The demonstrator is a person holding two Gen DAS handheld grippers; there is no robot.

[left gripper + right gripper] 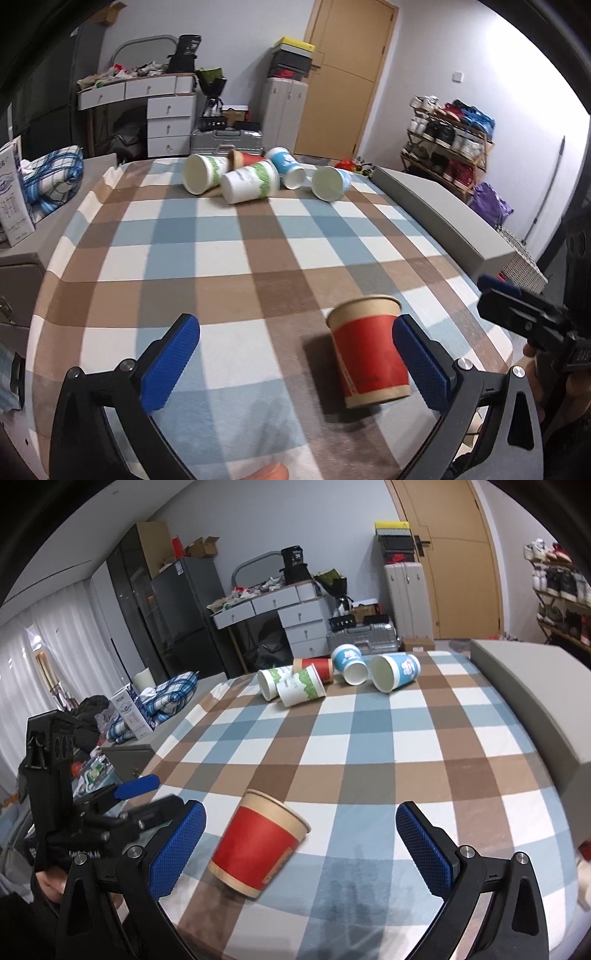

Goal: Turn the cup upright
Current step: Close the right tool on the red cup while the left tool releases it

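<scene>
A red and tan paper cup (369, 354) stands upright on the checked tablecloth (240, 258), mouth up. My left gripper (295, 365) is open, and its right fingertip (421, 365) is close beside the cup. In the right wrist view the same cup (258, 845) looks tilted by the lens and sits between my right gripper's fingers, nearer the left fingertip (177, 849). My right gripper (301, 849) is open and empty. Several other cups (251, 177) lie on their sides at the table's far end, also shown in the right wrist view (332, 675).
A grey box (443, 214) runs along the table's right edge, also in the right wrist view (535, 694). A folded blue checked cloth (55, 177) and a white carton (14, 199) sit at the left. Drawers, suitcases and a shoe rack stand beyond the table.
</scene>
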